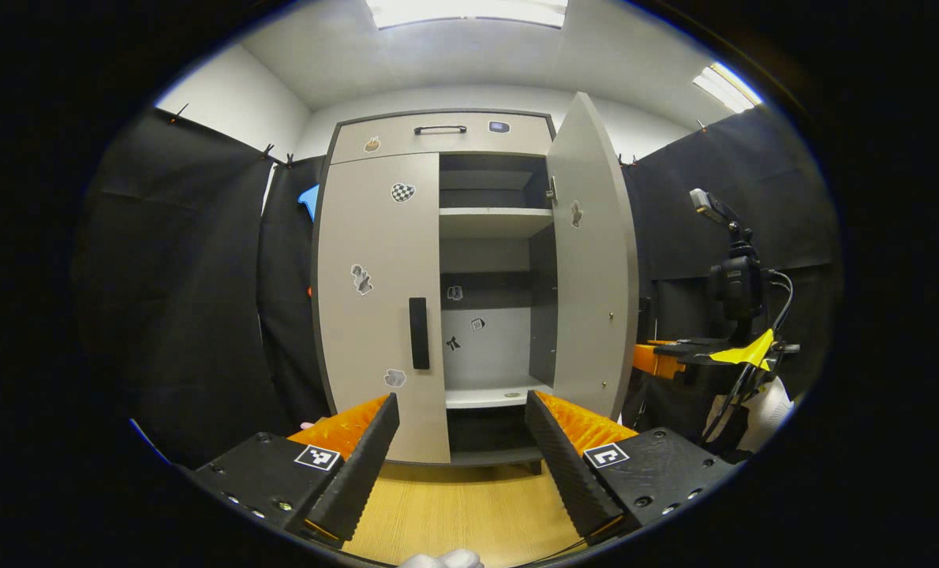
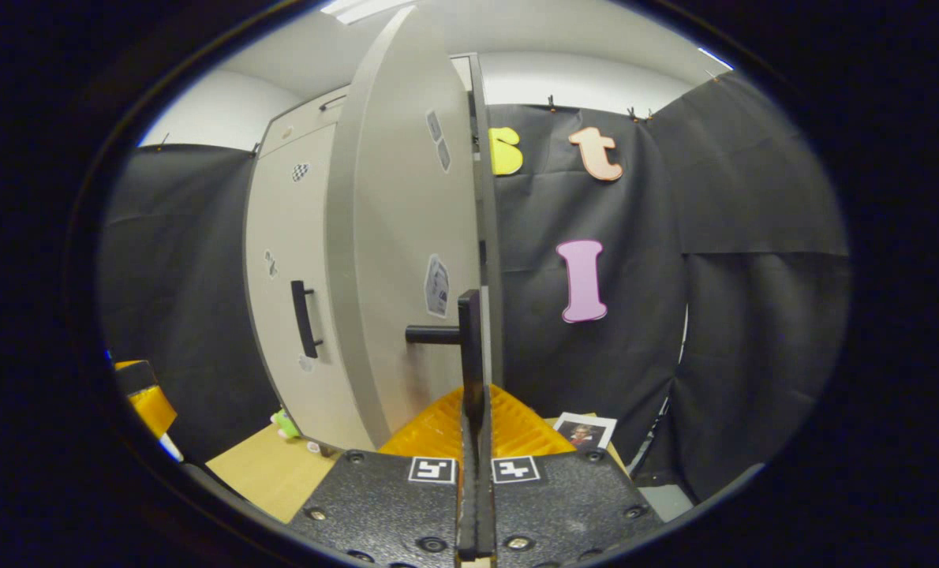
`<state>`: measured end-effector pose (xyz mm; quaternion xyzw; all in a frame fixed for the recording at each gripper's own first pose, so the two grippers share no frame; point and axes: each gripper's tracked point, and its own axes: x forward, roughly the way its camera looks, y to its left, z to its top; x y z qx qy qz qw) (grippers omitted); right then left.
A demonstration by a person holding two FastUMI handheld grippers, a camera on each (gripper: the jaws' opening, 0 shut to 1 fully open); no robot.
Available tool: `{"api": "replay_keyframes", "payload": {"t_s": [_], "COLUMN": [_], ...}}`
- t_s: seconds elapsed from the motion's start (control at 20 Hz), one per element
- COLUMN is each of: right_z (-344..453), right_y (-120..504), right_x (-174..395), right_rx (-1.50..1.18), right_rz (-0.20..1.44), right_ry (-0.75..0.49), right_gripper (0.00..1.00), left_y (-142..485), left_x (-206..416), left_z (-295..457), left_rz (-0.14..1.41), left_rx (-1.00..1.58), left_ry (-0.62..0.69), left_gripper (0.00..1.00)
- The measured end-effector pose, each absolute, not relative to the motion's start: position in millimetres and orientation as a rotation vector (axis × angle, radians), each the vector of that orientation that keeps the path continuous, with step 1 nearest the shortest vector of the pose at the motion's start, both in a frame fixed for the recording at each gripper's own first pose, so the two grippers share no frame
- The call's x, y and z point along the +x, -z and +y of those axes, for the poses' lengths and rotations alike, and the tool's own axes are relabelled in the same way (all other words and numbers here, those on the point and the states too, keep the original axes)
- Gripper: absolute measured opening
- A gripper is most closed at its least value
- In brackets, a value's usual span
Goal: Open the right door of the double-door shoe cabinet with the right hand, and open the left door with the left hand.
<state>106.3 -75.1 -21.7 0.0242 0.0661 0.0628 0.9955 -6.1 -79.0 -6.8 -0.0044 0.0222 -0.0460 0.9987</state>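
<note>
The shoe cabinet (image 1: 469, 284) stands on a wooden floor (image 1: 454, 513) against the booth's black cloth wall. In the left gripper view its right door (image 1: 596, 268) is swung wide open, showing pale shelves (image 1: 495, 222) inside, while the left door (image 1: 379, 308) is shut flat, its black vertical handle (image 1: 419, 334) near the inner edge. A drawer (image 1: 442, 136) with a dark handle runs across the top. Small stickers dot both doors (what they show is too small to tell).

The left gripper (image 1: 462, 442) hangs in front of the cabinet, low and apart from it, its fingers spread wide with nothing between them; the left door's handle sits above the gap.

In the right gripper view the right gripper (image 2: 473, 410) is at the open door's free edge, its fingers closed tightly on the door's black handle (image 2: 469, 347), whose bar runs up from between them. The door's face (image 2: 398, 260) stretches away to the left, with the closed left door (image 2: 288, 268) and its handle (image 2: 305, 319) beyond. A printed card (image 2: 585, 431) lies on the floor to the right.
</note>
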Motion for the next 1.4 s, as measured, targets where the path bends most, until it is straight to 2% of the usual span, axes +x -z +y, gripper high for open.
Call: {"api": "replay_keyframes", "payload": {"t_s": [0.7, 0.95, 1.05, 1.1, 1.25, 1.3, 1.4], "right_z": [-89.8, -98.2, -105.6, -108.9, -114.9, -111.6, -104.8], "right_y": [21.2, 20.8, 21.0, 20.3, 17.1, 14.9, 8.4], "right_x": [108.4, 102.3, 91.9, 86.7, 68.1, 58.5, 45.5], "right_rx": [0.064, 0.06, 0.045, 0.04, 0.049, 0.05, 0.04], "right_rz": [0.139, 0.138, 0.14, 0.141, 0.138, 0.138, 0.12], "right_ry": [-0.126, -0.082, -0.054, -0.038, 0.009, 0.014, 0.027], "right_gripper": [0.02, 0.08, 0.18, 0.34, 0.53, 0.68, 0.79], "left_y": [7.7, 7.0, 8.3, 9.7, 13.2, 15.8, 19.3], "left_x": [1.6, 5.4, 5.9, 6.5, 9.8, 11.3, 14.9], "left_z": [-72.2, -53.3, -44.4, -38.9, -23.2, -16.0, -6.9], "left_rz": [0.053, 0.045, 0.044, 0.046, 0.045, 0.049, 0.055], "left_rx": [-0.017, -0.017, -0.016, -0.013, -0.01, -0.009, -0.003], "left_ry": [0.072, 0.068, 0.065, 0.063, 0.054, 0.052, 0.05], "left_gripper": [0.96, 0.96, 0.96, 0.96, 0.96, 0.96, 0.96]}}
